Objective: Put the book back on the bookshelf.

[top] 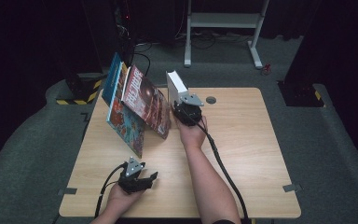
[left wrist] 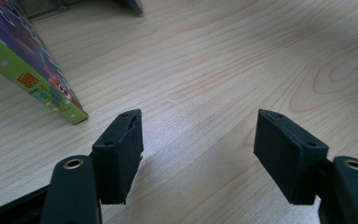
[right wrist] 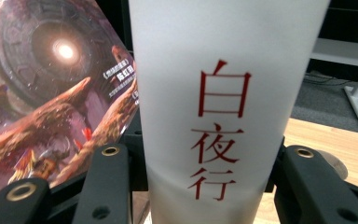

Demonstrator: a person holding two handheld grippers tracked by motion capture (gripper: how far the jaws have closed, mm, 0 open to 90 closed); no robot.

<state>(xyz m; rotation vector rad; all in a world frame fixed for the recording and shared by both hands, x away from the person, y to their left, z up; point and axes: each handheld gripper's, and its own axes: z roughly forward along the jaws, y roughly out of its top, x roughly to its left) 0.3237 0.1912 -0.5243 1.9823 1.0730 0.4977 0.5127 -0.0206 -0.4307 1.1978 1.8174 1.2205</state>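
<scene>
A: From the high view, where's the white book [top: 176, 86]?
B: Upright near the table's [top: 242, 154] far edge, just right of two leaning books [top: 137, 105]. The right gripper [top: 182, 108] has it by the spine — probably to keep it standing while it goes in beside the row.

A: And the left gripper [top: 137, 179]?
B: It rests at the near edge, well apart from the books. I'd judge it is waiting, perhaps to steady the leaning pair.

A: What does the left gripper view add?
B: Its jaws stand wide apart over bare wood, nothing between them. The blue book's [left wrist: 25, 70] green lower corner sits at upper left, tilted.

A: And the right gripper view?
B: The white spine with red characters [right wrist: 219, 126] fills the gap between the jaws — they are clamped on it from both sides. The red book's [right wrist: 51, 93] cover slants just to its left, close by, so the white one looks nearly at its slot.
</scene>
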